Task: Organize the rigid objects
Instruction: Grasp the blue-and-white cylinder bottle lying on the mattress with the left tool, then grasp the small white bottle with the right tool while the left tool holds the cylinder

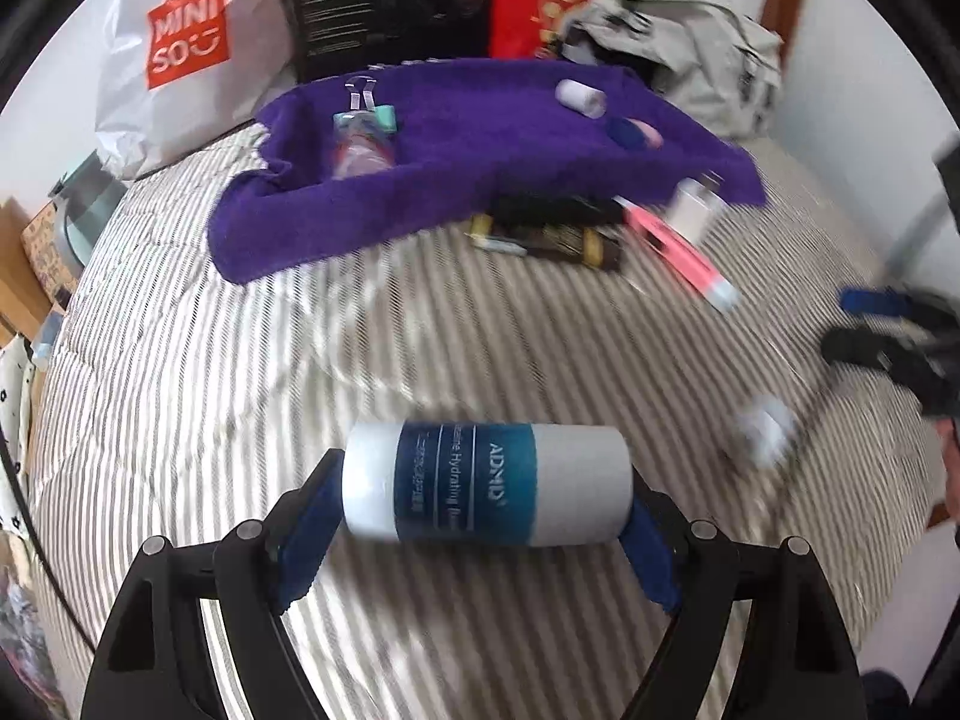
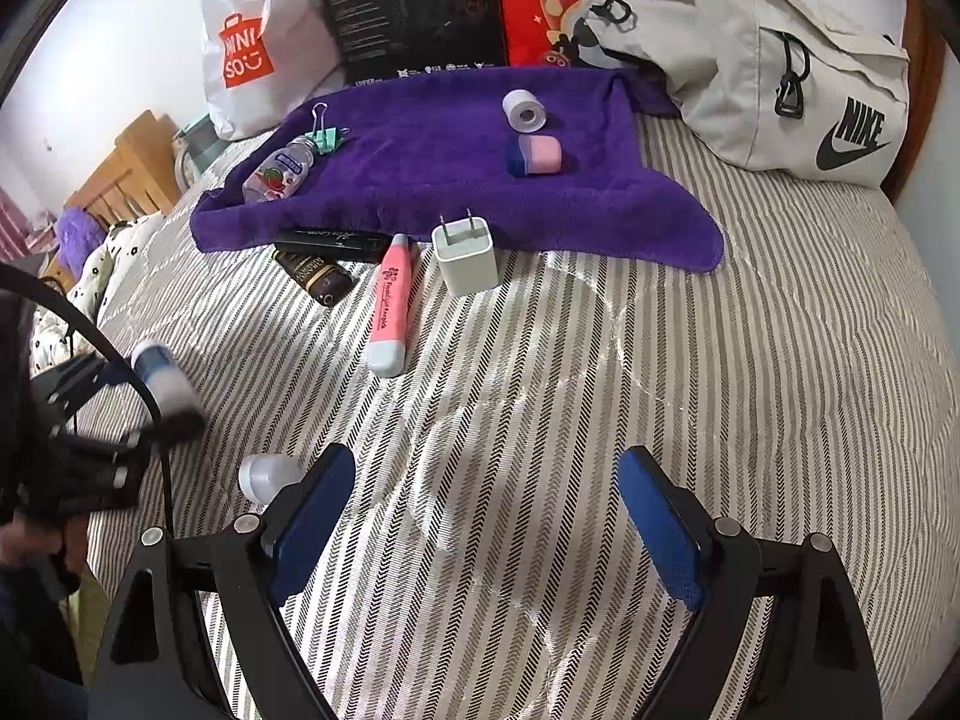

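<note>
Between the blue pads of the left gripper (image 1: 486,489) a white and blue bottle (image 1: 487,483) is clamped end to end, held crosswise above the striped bedspread (image 2: 690,390). Wide apart and with nothing between them are the fingers of the right gripper (image 2: 480,531), which hangs over a bare stretch of the same bedspread. Just beside its left finger a small white cap (image 2: 267,477) is seen lying on the cover. Farther back, a purple towel (image 2: 456,180) is spread out, and on it are found a white tape roll (image 2: 524,110), a pink and blue container (image 2: 534,155), a small clear bottle (image 2: 279,170) and a green binder clip (image 2: 327,135). Just in front of the towel's near edge lie a white charger plug (image 2: 465,258), a pink pen-shaped item (image 2: 389,306) and two dark tubes (image 2: 318,258).
</note>
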{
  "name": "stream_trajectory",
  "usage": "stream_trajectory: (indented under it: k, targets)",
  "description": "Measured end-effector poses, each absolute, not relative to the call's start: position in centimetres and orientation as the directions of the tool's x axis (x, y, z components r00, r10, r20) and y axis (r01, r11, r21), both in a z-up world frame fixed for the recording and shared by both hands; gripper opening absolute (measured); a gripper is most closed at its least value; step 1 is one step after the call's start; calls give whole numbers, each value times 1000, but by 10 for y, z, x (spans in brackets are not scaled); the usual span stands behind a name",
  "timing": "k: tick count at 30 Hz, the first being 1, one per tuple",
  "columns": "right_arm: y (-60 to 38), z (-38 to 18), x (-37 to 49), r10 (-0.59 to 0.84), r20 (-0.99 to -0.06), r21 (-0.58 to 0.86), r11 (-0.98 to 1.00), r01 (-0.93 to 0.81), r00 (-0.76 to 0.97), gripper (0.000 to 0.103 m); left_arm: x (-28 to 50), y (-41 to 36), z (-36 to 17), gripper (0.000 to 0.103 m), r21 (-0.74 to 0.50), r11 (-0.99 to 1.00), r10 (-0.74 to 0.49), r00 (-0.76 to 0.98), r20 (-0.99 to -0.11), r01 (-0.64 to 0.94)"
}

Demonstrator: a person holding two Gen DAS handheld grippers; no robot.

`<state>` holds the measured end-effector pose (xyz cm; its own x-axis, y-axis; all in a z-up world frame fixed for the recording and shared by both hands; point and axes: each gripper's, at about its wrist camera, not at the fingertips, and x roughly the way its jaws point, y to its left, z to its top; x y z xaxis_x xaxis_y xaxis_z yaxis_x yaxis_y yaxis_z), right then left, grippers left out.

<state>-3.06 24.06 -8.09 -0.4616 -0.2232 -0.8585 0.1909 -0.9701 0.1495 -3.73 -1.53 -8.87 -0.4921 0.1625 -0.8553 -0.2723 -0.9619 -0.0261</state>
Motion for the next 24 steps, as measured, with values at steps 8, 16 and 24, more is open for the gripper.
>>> stream_trajectory:
  k: [8, 16, 24]
  targets:
    - [238, -89, -35, -234, -867, 160, -967, 199, -439, 89, -53, -35, -87, 83, -77, -983, 151, -495, -855, -168]
    - [231, -90, -38, -251, -866, 168, -961, 221, -432, 89, -40, -28, -94, 81, -17, -981, 120, -532, -838, -195]
    - [233, -100, -34, -253, -870, 181, -962, 202, -423, 89, -49, -33, -92, 75, -70, -982, 157, -548, -822, -175]
